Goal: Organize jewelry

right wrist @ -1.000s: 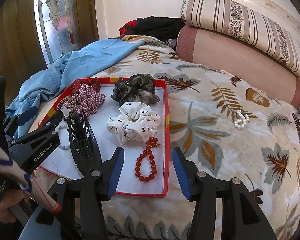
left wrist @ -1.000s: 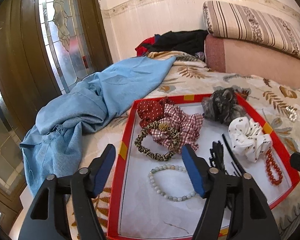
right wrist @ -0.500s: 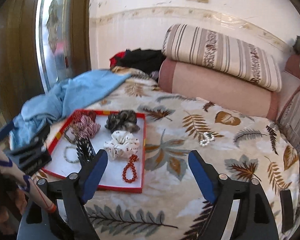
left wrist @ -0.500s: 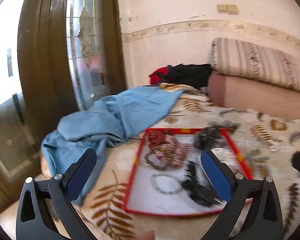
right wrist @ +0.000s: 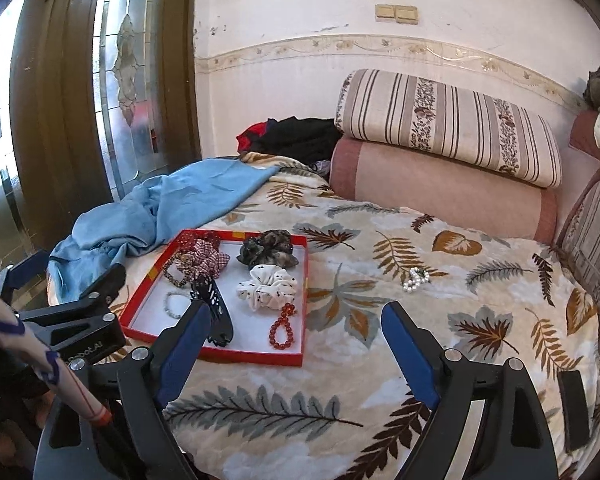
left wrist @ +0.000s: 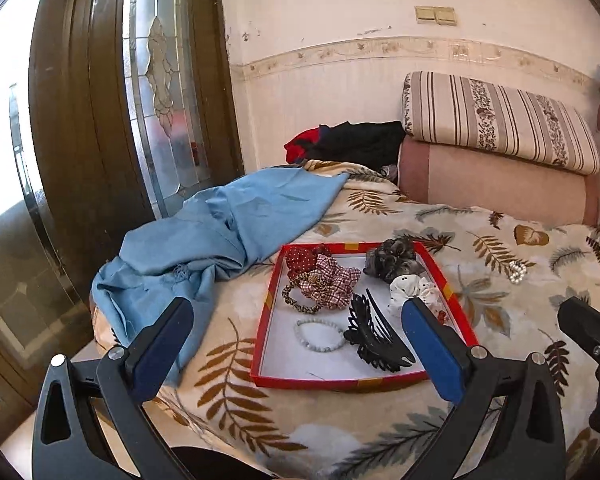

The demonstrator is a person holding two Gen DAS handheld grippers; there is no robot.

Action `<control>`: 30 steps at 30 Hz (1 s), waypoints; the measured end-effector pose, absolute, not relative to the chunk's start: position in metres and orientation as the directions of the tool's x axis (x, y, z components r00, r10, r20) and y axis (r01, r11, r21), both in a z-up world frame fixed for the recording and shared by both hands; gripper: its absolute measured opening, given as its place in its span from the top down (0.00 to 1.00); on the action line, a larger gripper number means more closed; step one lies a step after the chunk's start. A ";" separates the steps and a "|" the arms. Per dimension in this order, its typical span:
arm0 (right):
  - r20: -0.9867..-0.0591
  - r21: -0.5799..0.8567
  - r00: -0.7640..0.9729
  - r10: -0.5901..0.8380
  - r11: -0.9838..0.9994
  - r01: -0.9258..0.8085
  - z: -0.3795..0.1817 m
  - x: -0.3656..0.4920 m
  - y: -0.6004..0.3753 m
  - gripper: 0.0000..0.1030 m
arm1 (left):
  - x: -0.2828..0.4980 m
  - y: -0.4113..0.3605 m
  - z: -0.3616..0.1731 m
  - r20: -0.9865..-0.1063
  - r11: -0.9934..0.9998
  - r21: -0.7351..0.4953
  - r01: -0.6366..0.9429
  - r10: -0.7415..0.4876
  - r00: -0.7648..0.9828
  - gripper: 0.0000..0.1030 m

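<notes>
A red-rimmed tray (left wrist: pixel 265 334) (right wrist: pixel 236 357) lies on the leaf-print bed. It holds several scrunchies, a black claw clip (left wrist: pixel 374 338) (right wrist: pixel 216 312), a pale bead bracelet (left wrist: pixel 320 334) (right wrist: pixel 175 305) and a red bead bracelet (right wrist: pixel 283 327). A pearl bracelet (left wrist: pixel 517 273) (right wrist: pixel 415 279) lies on the blanket to the right of the tray. My left gripper (left wrist: pixel 296 344) is open and empty, held back above the bed's near edge. My right gripper (right wrist: pixel 296 340) is open and empty, near the tray's front right corner.
A blue cloth (left wrist: pixel 220 224) is heaped left of the tray. Striped pillow (right wrist: pixel 448 124) and pink bolster (right wrist: pixel 440 188) lie at the back, dark clothes (left wrist: pixel 352 142) beside them. A wooden glass door (left wrist: pixel 100 120) stands left. A dark flat object (right wrist: pixel 573 412) lies at the bed's right.
Both grippers have pulled back and up from the tray and opened wider. The tray and its contents now look smaller and farther away. The items stay in place.
</notes>
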State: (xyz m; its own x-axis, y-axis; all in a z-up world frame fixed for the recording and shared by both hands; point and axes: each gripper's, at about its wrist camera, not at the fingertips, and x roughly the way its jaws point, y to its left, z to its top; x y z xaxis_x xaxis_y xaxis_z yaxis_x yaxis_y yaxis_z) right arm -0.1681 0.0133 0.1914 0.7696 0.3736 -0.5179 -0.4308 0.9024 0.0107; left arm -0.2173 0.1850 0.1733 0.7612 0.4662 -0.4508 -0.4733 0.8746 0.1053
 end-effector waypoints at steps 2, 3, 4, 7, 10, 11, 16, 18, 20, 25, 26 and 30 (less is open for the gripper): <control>-0.513 0.001 0.774 0.371 0.902 -0.432 0.193 -0.171 0.014 0.12 | -0.218 0.186 0.172 -0.447 0.867 0.111 -0.485 0.479 0.755 0.00; -0.513 0.001 0.773 0.373 0.901 -0.434 0.193 -0.172 0.014 0.11 | -0.218 0.187 0.172 -0.451 0.868 0.113 -0.484 0.479 0.753 0.00; -0.514 0.000 0.772 0.374 0.900 -0.436 0.193 -0.172 0.015 0.11 | -0.217 0.187 0.171 -0.458 0.868 0.114 -0.482 0.477 0.750 0.00; -0.516 -0.007 0.770 0.375 0.897 -0.442 0.192 -0.173 0.018 0.11 | -0.216 0.189 0.168 -0.466 0.867 0.115 -0.485 0.478 0.744 0.00; -0.521 -0.008 0.766 0.377 0.895 -0.446 0.191 -0.173 0.020 0.11 | -0.217 0.192 0.166 -0.472 0.866 0.114 -0.488 0.479 0.740 0.00; -0.523 -0.011 0.765 0.377 0.894 -0.448 0.190 -0.173 0.021 0.11 | -0.217 0.193 0.165 -0.475 0.865 0.113 -0.490 0.480 0.738 0.00; -0.526 -0.021 0.763 0.376 0.891 -0.453 0.189 -0.174 0.025 0.11 | -0.216 0.198 0.162 -0.483 0.862 0.106 -0.497 0.481 0.732 0.00; -0.529 -0.023 0.762 0.375 0.891 -0.454 0.189 -0.173 0.026 0.11 | -0.215 0.199 0.161 -0.485 0.860 0.106 -0.499 0.482 0.729 0.00; -0.529 -0.024 0.763 0.373 0.891 -0.452 0.189 -0.173 0.026 0.11 | -0.215 0.199 0.160 -0.486 0.860 0.105 -0.500 0.483 0.728 0.00; -0.534 -0.024 0.760 0.371 0.892 -0.452 0.187 -0.172 0.027 0.11 | -0.213 0.200 0.158 -0.491 0.858 0.109 -0.501 0.485 0.724 0.00; -0.539 -0.026 0.758 0.368 0.892 -0.452 0.186 -0.172 0.028 0.11 | -0.212 0.201 0.158 -0.494 0.860 0.108 -0.500 0.482 0.724 0.00; -0.538 -0.049 0.765 0.354 0.893 -0.448 0.183 -0.171 0.030 0.11 | -0.211 0.201 0.154 -0.496 0.858 0.109 -0.502 0.485 0.720 0.00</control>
State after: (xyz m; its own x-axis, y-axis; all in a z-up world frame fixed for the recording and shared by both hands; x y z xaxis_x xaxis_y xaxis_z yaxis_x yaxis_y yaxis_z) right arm -0.1711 0.0304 0.1833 0.7648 0.3545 -0.5380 -0.4481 0.8926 -0.0488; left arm -0.2111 0.2013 0.1543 0.7203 0.4849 -0.4961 -0.5024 0.8578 0.1090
